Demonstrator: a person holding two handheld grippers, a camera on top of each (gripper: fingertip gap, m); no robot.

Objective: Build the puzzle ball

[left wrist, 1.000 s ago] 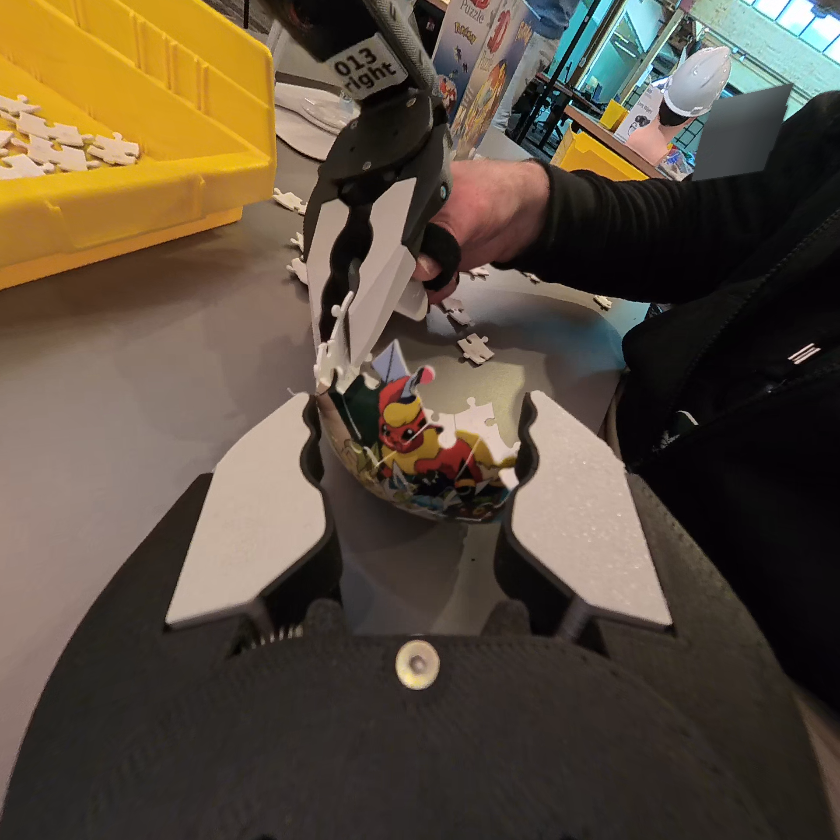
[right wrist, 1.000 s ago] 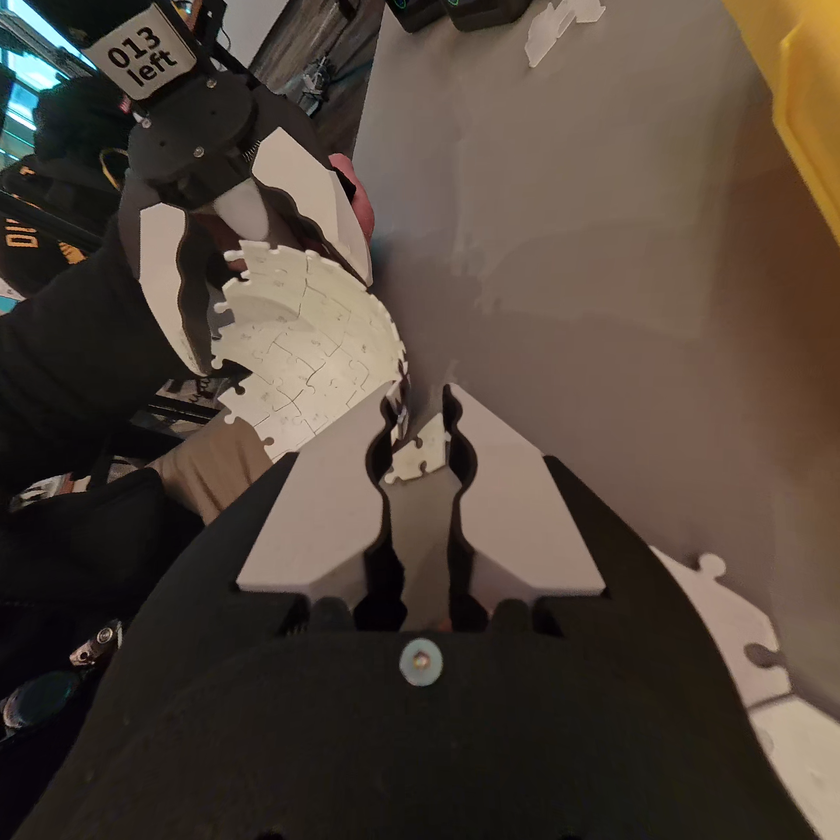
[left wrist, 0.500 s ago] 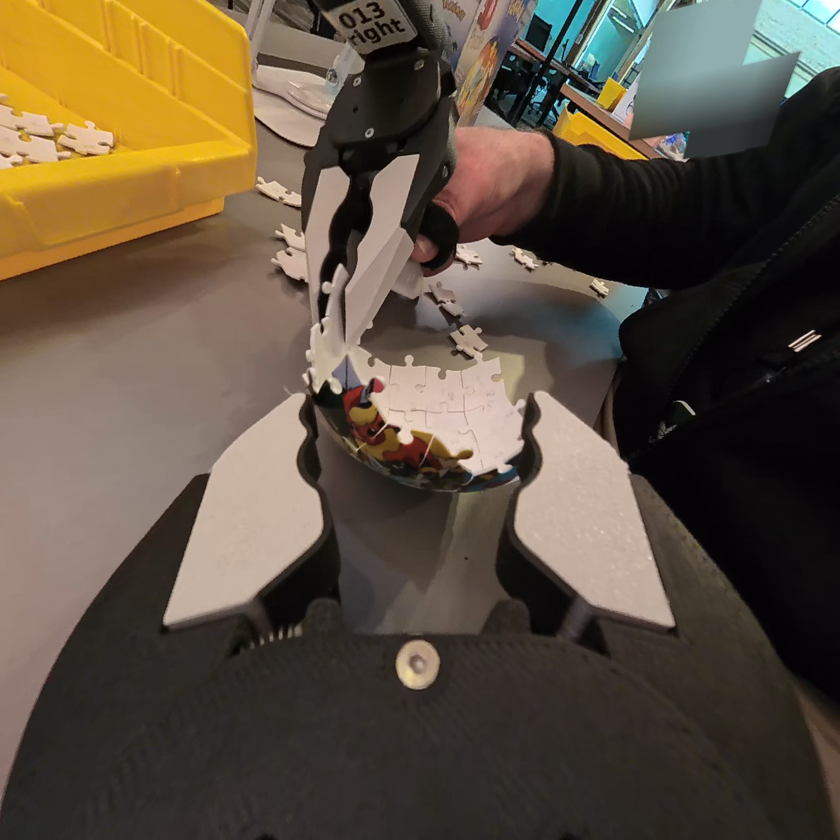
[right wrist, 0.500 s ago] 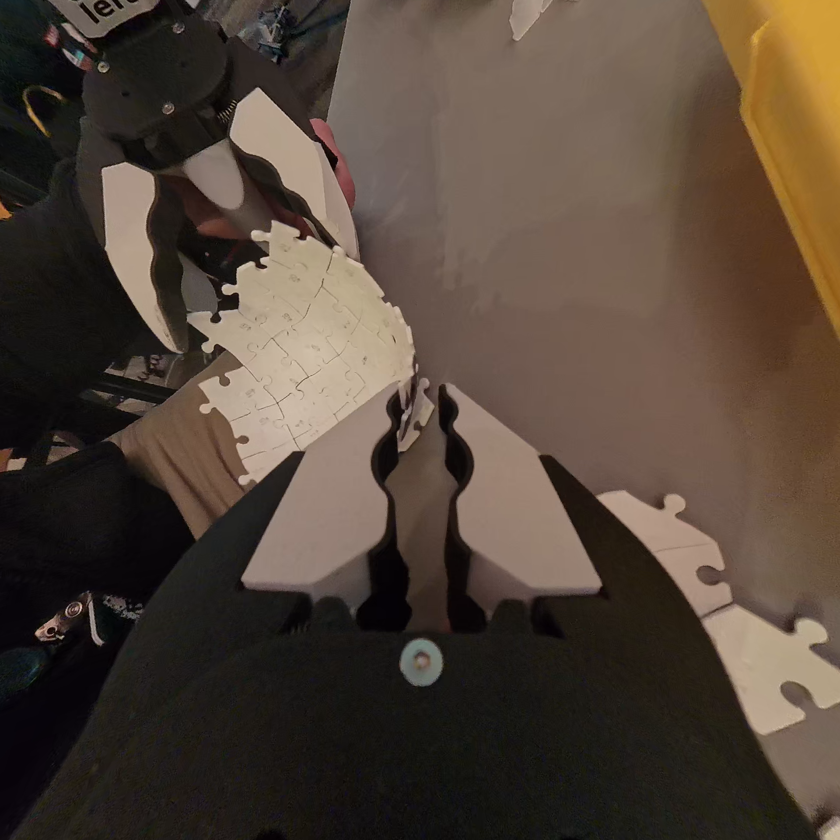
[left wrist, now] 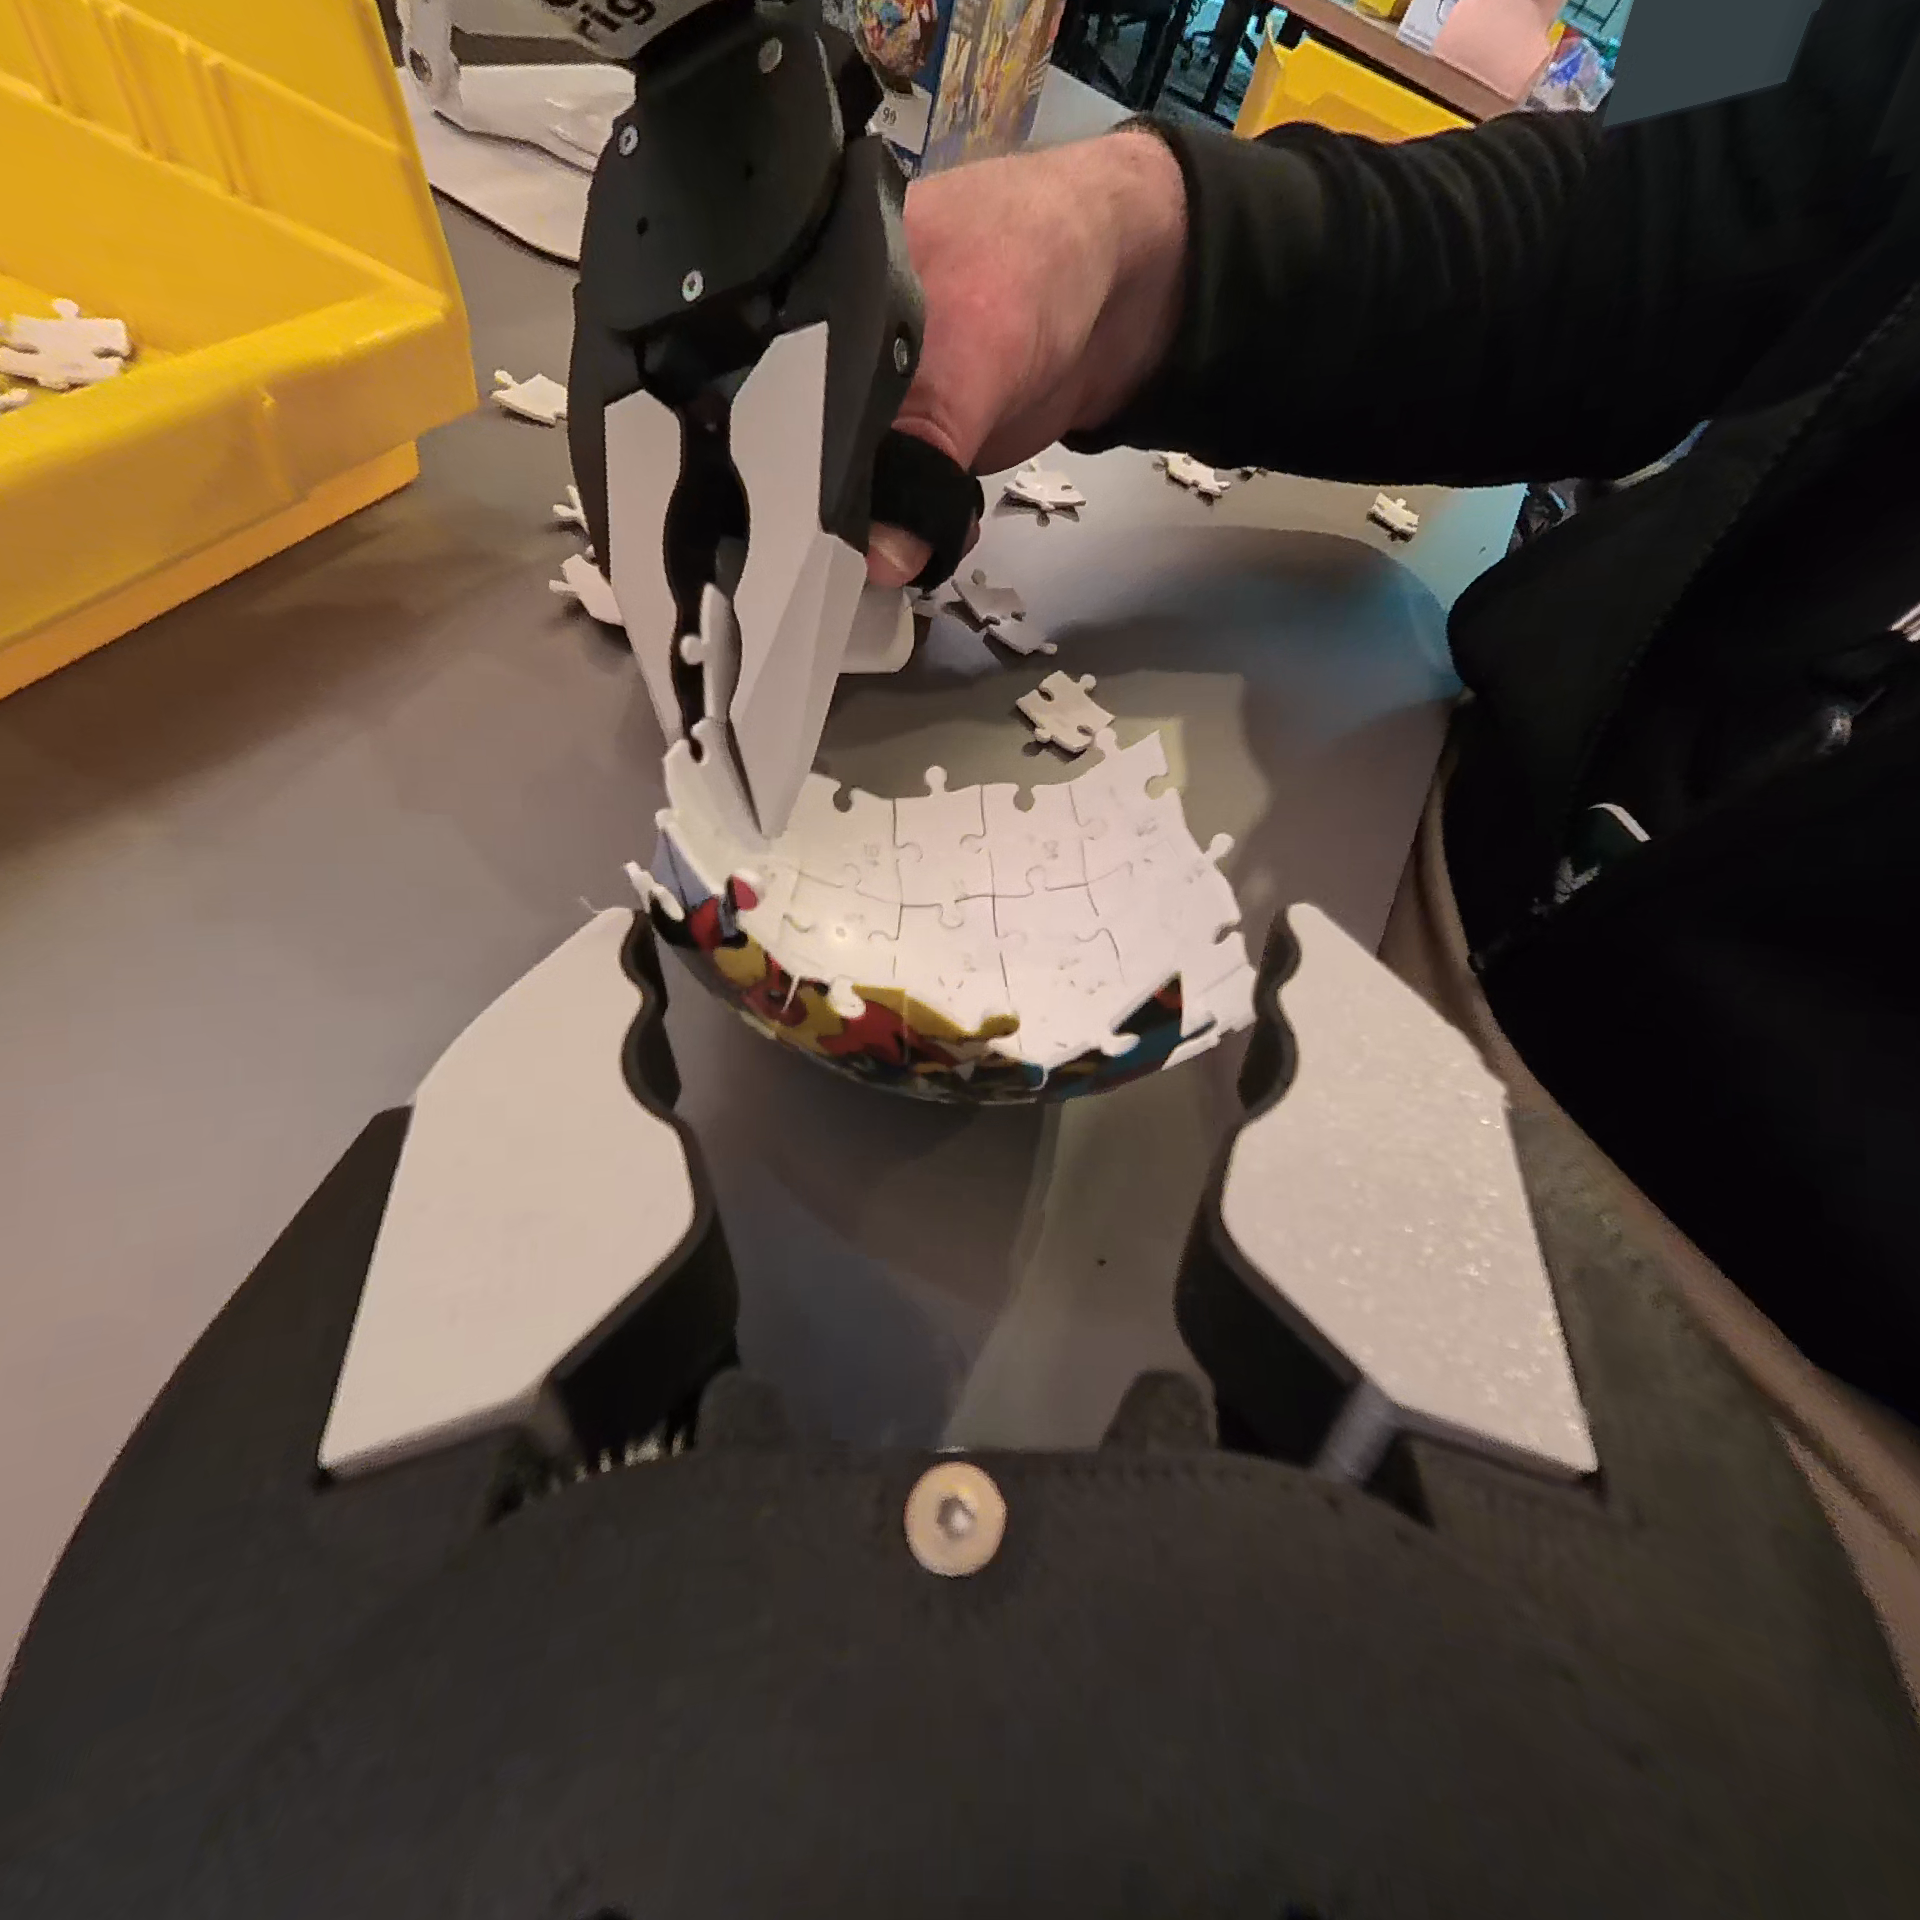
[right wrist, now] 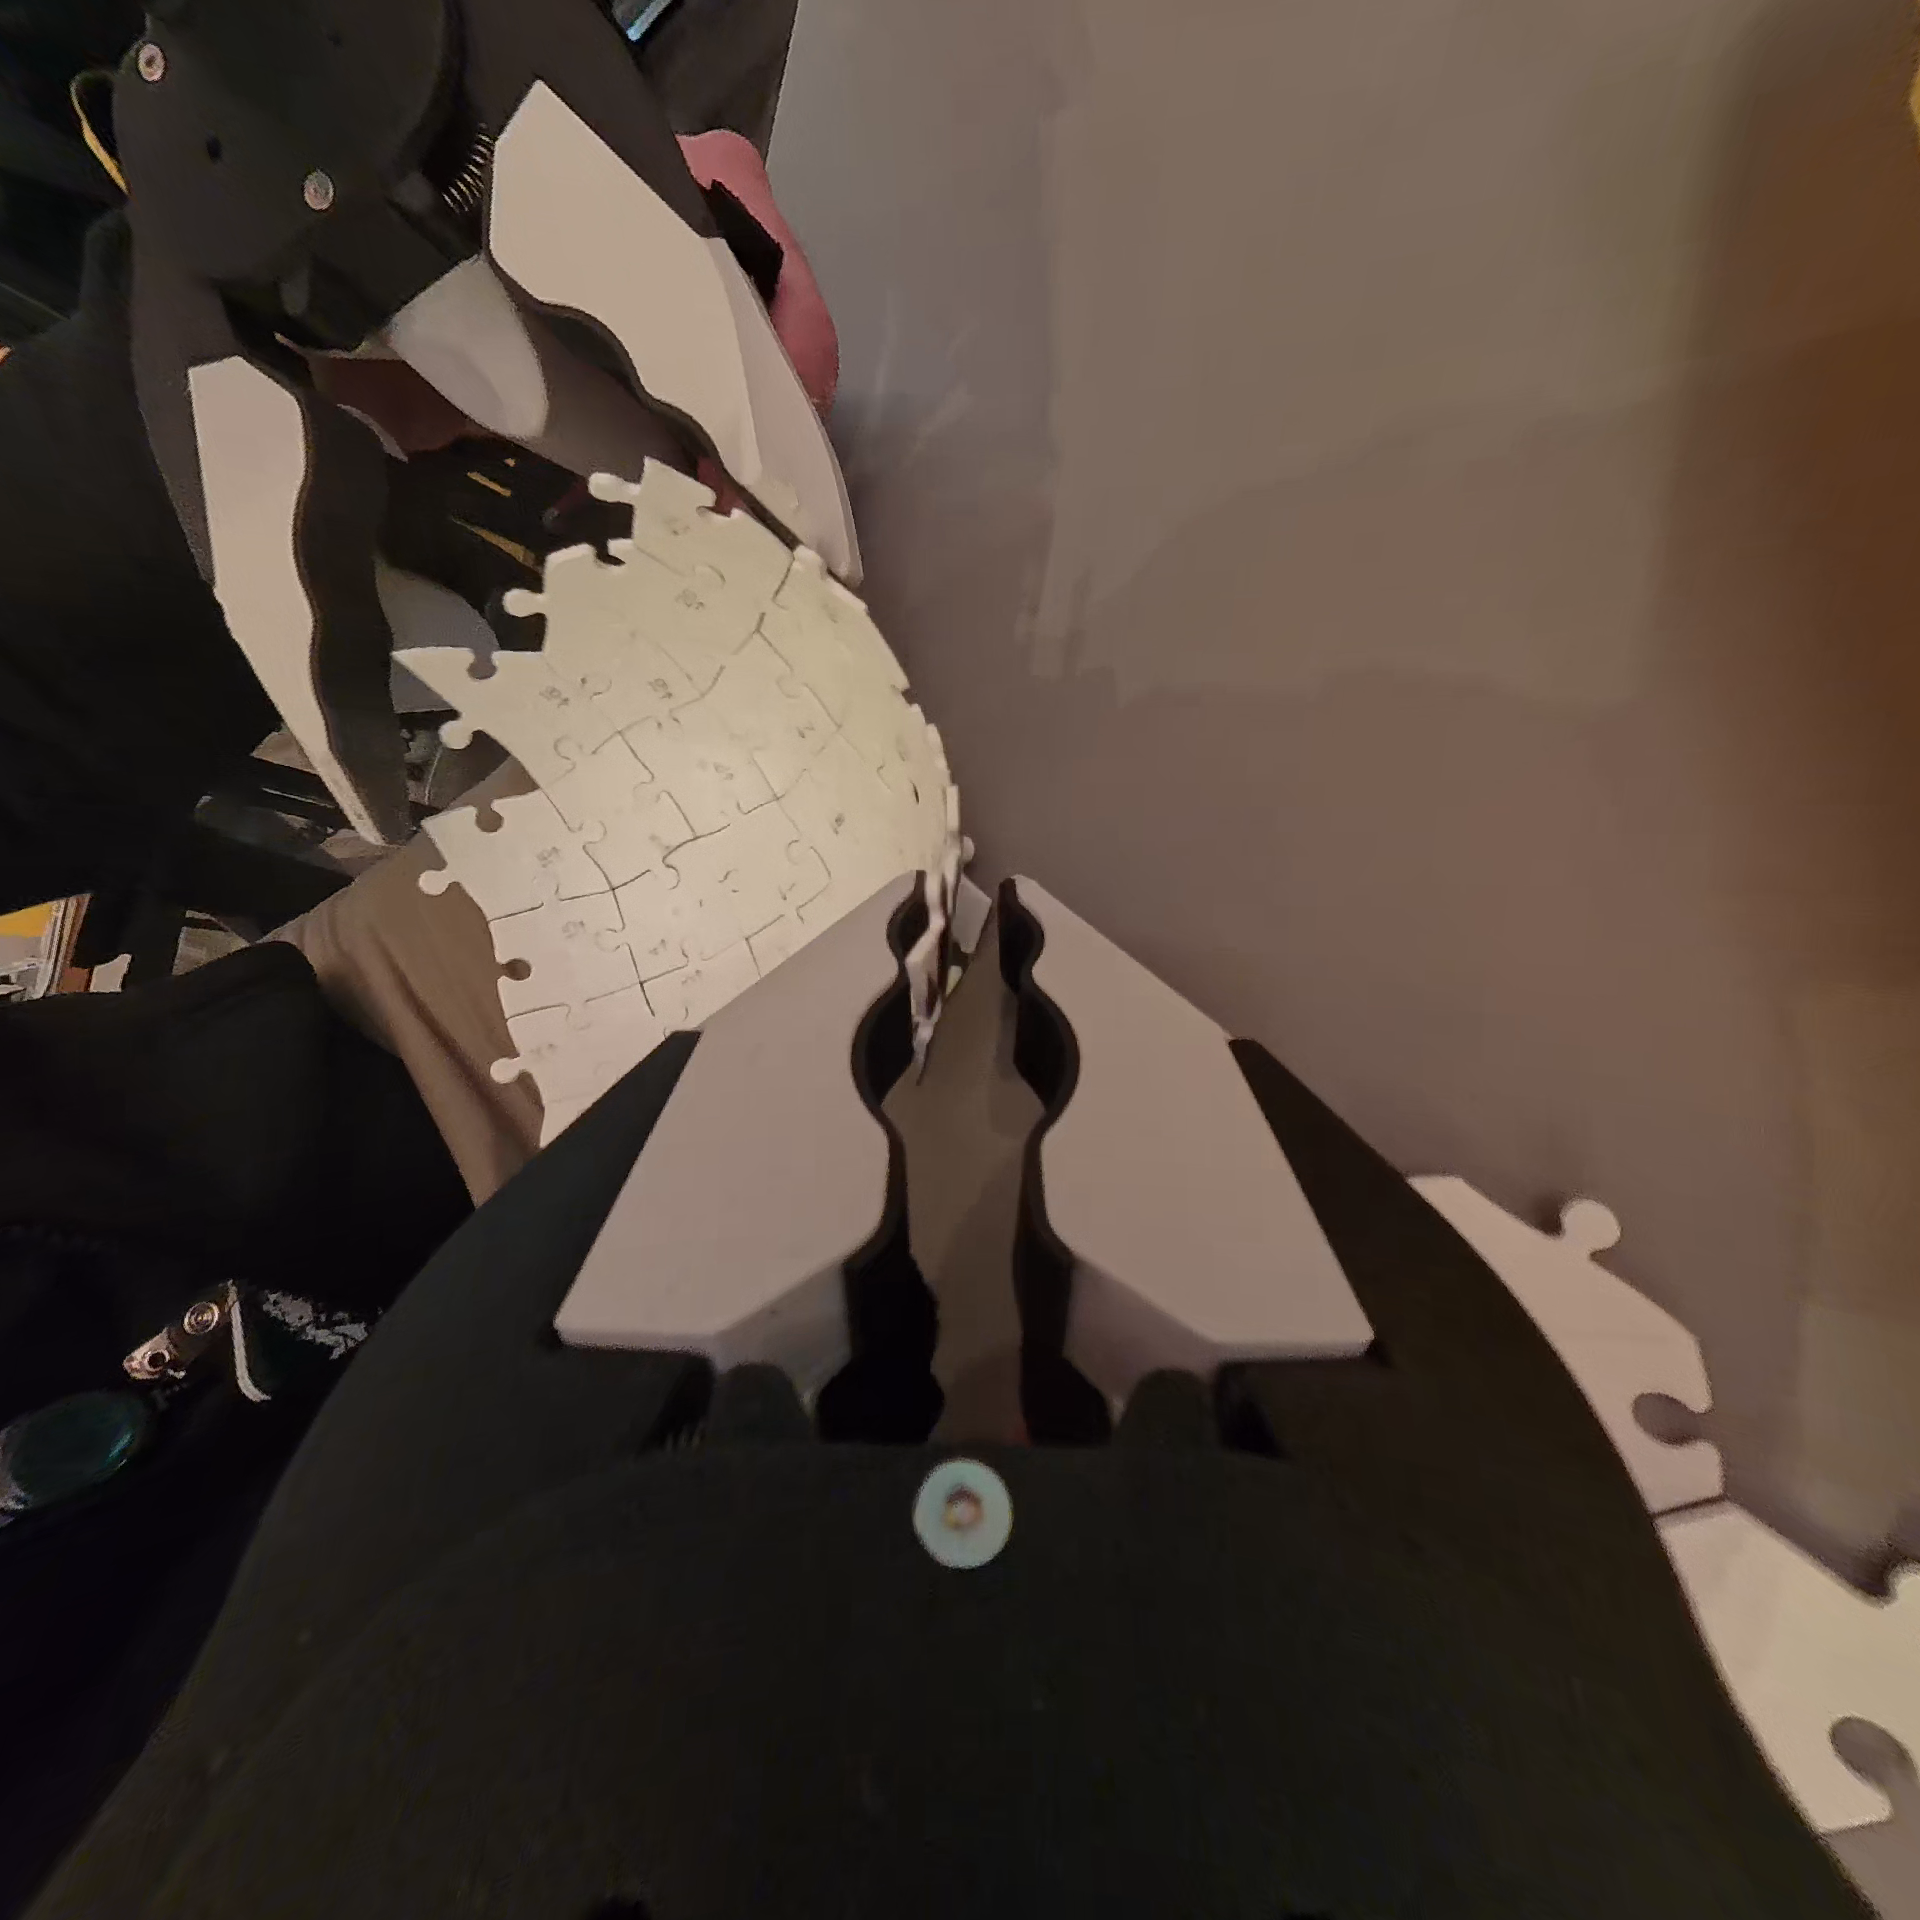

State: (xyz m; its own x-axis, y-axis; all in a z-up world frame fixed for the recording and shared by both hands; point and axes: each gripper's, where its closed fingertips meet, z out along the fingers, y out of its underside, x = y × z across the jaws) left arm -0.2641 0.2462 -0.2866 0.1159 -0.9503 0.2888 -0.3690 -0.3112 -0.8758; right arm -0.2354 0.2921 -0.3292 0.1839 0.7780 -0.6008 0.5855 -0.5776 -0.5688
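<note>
A partly built puzzle ball shell [left wrist: 1039, 904], white inside and colourful outside, sits like a bowl between the fingertips of my left gripper [left wrist: 956, 925], which is shut on it just above the grey table [left wrist: 260, 883]. My right gripper [left wrist: 722, 779] comes down from above, shut on a single white puzzle piece [left wrist: 709, 665], with its tips at the shell's far left rim. In the right wrist view the piece [right wrist: 928, 977] stands edge-on between my right gripper's [right wrist: 964, 894] nearly closed fingers, touching the shell [right wrist: 675, 790]. The left gripper [right wrist: 613, 696] holds the shell's far edges.
A yellow bin [left wrist: 208, 416] with loose white pieces stands at the left. Several loose pieces [left wrist: 1065, 707] lie on the table behind the shell, and more lie at the right of the right wrist view [right wrist: 1579, 1340]. A colourful puzzle box [left wrist: 987, 73] stands at the back.
The shell has tipped so its white inside faces up instead of its colourful outside. My right gripper has kept the piece at the shell's left rim and pressed it lower.
</note>
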